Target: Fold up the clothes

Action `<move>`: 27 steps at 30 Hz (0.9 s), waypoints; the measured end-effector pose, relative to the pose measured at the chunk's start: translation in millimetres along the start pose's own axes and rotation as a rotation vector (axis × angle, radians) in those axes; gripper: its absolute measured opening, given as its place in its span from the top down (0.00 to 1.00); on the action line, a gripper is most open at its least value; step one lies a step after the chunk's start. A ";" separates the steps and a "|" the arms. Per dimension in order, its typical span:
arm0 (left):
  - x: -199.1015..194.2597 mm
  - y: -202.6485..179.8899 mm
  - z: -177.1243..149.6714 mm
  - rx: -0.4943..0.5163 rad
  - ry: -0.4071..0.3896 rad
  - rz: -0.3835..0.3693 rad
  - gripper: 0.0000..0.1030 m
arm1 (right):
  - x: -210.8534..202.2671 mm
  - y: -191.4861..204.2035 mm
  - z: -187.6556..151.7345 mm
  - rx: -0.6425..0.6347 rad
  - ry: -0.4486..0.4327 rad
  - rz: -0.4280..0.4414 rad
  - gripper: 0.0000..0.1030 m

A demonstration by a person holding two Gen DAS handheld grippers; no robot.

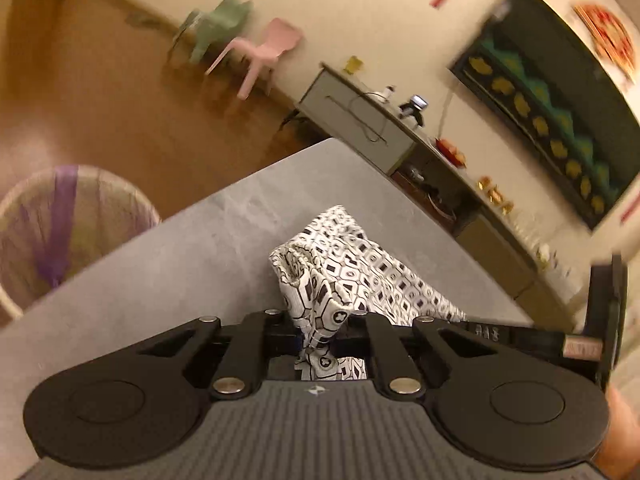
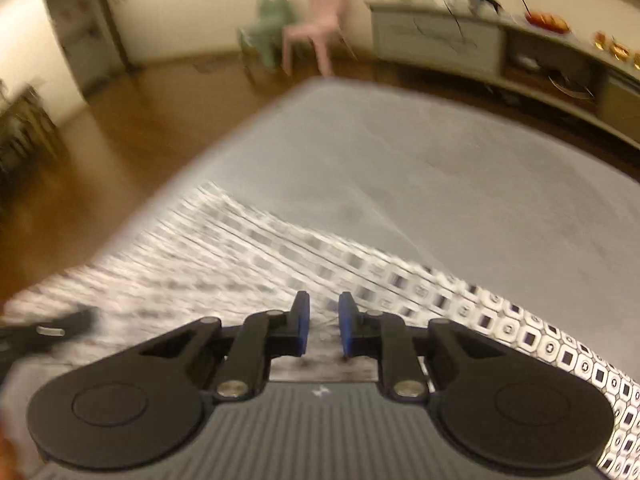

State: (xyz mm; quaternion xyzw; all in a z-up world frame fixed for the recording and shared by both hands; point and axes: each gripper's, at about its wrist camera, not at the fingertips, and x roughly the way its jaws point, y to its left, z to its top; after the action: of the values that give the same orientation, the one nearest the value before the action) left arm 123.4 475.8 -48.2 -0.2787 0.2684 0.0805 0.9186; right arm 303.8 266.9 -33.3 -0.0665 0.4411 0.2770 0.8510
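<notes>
A black-and-white patterned garment (image 1: 360,268) lies on the grey table (image 1: 192,256). My left gripper (image 1: 318,332) is shut on a bunched fold of it and holds that part lifted above the table. In the right wrist view the garment (image 2: 248,256) spreads, blurred, across the near left of the table (image 2: 460,168). My right gripper (image 2: 323,322) is open just above the cloth, its blue pads (image 2: 303,314) a small gap apart with nothing between them. The other gripper shows at the right edge of the left wrist view (image 1: 600,320) and at the left edge of the right wrist view (image 2: 48,332).
A lined waste basket (image 1: 60,232) stands on the wooden floor left of the table. A green chair (image 1: 216,24) and a pink chair (image 1: 264,52) stand by the far wall. A long low cabinet (image 1: 440,168) with small items runs along the wall beyond the table.
</notes>
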 end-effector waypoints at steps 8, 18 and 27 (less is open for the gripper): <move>-9.1 -52.8 -20.0 0.315 -0.050 0.010 0.90 | -24.3 28.3 42.7 -0.036 0.071 0.129 0.26; -15.6 -83.1 -44.1 0.497 -0.074 0.010 0.90 | 16.0 140.6 49.5 -0.609 0.369 -0.068 0.76; -48.6 -132.1 -73.9 0.573 -0.054 -0.193 0.90 | -128.9 -13.4 6.8 -0.044 -0.027 0.132 0.88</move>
State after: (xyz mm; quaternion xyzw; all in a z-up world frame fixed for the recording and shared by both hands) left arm 88.6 325.0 -12.0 -0.0301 0.2282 -0.0787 0.9700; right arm 256.8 204.8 70.6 -0.0523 0.4268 0.3430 0.8351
